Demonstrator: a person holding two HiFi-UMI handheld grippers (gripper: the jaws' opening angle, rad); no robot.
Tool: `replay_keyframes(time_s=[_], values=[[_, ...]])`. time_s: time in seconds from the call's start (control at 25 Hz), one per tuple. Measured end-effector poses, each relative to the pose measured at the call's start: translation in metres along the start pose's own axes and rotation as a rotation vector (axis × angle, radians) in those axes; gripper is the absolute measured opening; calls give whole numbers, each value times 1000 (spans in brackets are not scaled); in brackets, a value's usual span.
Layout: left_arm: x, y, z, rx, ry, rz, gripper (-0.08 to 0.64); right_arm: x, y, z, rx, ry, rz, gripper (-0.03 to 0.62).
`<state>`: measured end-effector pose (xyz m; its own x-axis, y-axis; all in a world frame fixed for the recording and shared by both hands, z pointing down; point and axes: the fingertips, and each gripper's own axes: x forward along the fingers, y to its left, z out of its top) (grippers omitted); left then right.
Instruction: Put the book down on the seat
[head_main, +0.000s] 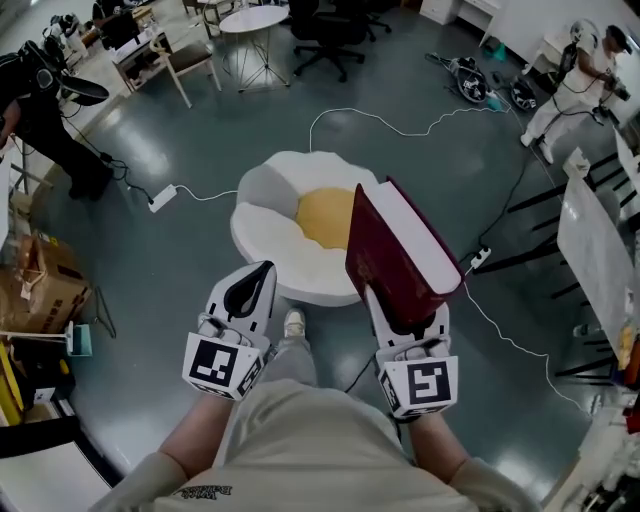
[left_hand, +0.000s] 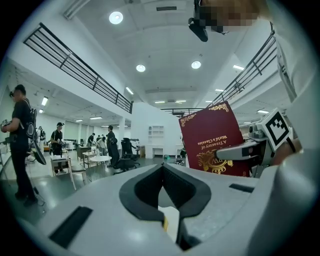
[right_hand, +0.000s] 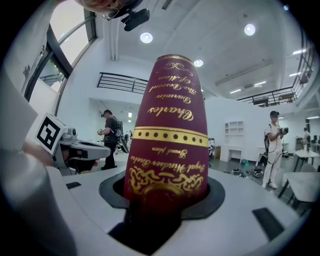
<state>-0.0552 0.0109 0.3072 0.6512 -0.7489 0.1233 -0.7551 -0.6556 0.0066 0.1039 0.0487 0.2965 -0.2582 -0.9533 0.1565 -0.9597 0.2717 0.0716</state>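
1. One book (head_main: 400, 250) is in play: a thick, dark red hardcover with pale page edges. Gold script, a dotted gold band and a gold ornament run down its spine.
2. One seat (head_main: 265, 200) stands on the grey floor ahead of you. It is white and petal-shaped with a yellow centre, and nothing lies on it.
3. Two grippers are in your hands, each with its marker cube.
4. Your right gripper (head_main: 405, 312) has its jaws spread wide and clamped on the lower end of the book. It holds the book upright in the air, spine towards its own camera. In the head view the book overlaps the seat's right edge.
5. Your left gripper (head_main: 252, 290) has its jaw tips together with nothing between them, and it hangs level beside the right one.
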Motion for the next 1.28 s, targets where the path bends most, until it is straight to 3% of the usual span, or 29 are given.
replay_keyframes(time_s=[0.24, 0.68, 1.28], values=[[44, 59, -1, -21, 6, -30, 3, 82, 3, 13, -3, 24, 26, 233], [91, 168, -7, -55, 35, -39, 3, 190, 11, 27, -15, 90, 0, 233], [99, 186, 14, -90, -10, -45, 3, 211, 25, 32, -40, 133, 0, 233]])
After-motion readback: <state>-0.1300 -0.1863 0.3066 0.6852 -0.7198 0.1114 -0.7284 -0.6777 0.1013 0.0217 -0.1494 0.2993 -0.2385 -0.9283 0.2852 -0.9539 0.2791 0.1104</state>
